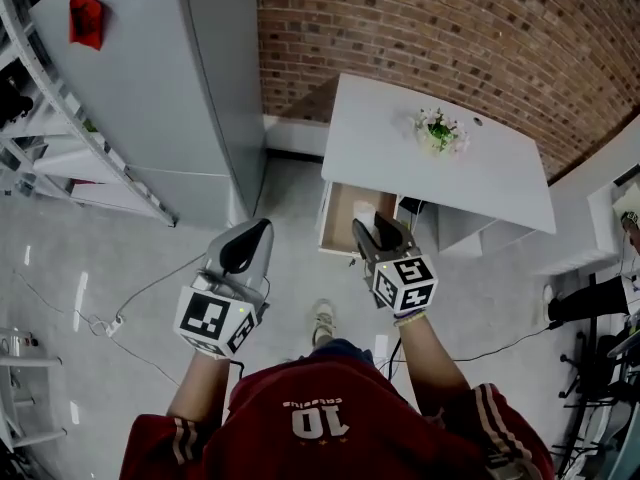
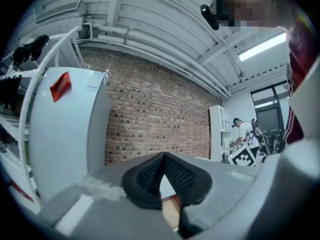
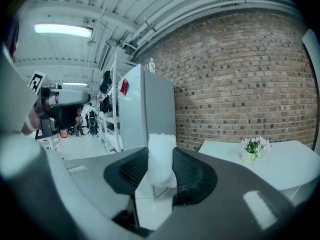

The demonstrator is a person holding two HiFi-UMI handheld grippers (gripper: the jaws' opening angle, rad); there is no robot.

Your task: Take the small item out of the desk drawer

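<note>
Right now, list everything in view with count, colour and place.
desk: one, white, against the brick wall
drawer: one, wood-toned inside, open at the desk's left end
flower pot: one, white and green, on the desk
refrigerator: one, grey, left of the desk
red tag: one, near the refrigerator's top
shelving rack: one, white, far left
packet: one, white, in the right gripper
left gripper: grey, shut, empty
right gripper: grey, over the drawer

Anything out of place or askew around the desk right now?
Only the drawer stands out: it hangs pulled open under the white desk. The right tool grips a small white packet between its jaws. Nothing looks spilled or damaged.
</note>
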